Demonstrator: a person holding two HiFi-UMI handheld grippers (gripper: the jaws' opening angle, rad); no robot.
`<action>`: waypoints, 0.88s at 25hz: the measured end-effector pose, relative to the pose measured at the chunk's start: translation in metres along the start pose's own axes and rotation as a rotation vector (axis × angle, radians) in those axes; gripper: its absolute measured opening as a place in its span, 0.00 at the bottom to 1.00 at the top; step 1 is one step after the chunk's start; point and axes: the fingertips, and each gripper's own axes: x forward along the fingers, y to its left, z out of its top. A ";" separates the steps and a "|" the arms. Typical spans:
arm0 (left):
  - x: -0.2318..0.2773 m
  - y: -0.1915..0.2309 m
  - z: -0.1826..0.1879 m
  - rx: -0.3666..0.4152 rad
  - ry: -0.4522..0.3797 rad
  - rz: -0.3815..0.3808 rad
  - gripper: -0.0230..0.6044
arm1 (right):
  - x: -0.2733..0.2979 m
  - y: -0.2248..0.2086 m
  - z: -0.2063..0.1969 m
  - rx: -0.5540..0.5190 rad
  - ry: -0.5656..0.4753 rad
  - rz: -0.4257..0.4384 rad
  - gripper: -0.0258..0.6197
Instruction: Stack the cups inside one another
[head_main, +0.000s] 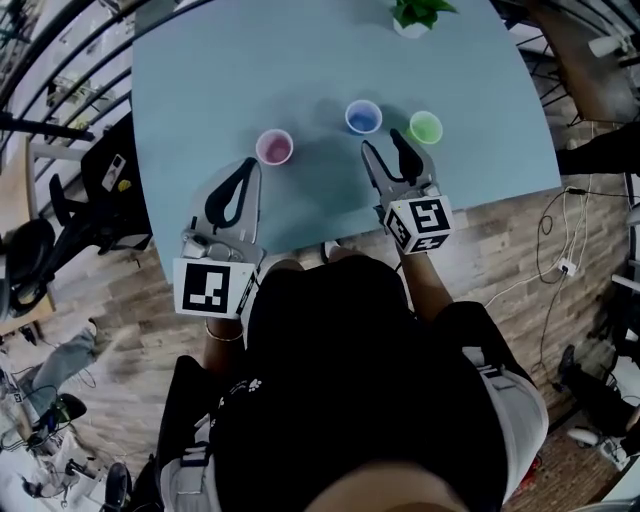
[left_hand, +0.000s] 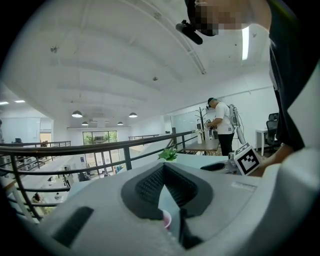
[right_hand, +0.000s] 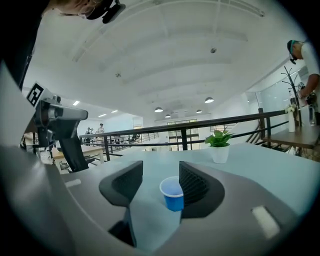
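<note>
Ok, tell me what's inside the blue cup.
Seen from above in the head view, the blue cup looks empty: only its own blue inside shows, with nothing nested in it. In the right gripper view its near wall covers the bottom, so that view cannot confirm it.

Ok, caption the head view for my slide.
Left gripper shut, right gripper open, facing a pink cup, blue cup and green cup standing apart on the table.
</note>
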 end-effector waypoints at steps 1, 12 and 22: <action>0.002 0.000 -0.001 -0.001 0.001 0.004 0.02 | 0.003 -0.003 -0.003 0.001 0.010 -0.005 0.39; 0.015 0.004 -0.005 0.001 0.029 0.084 0.02 | 0.041 -0.021 -0.046 -0.005 0.129 0.013 0.55; 0.004 0.015 -0.011 0.004 0.046 0.161 0.02 | 0.065 -0.028 -0.067 -0.023 0.188 -0.002 0.62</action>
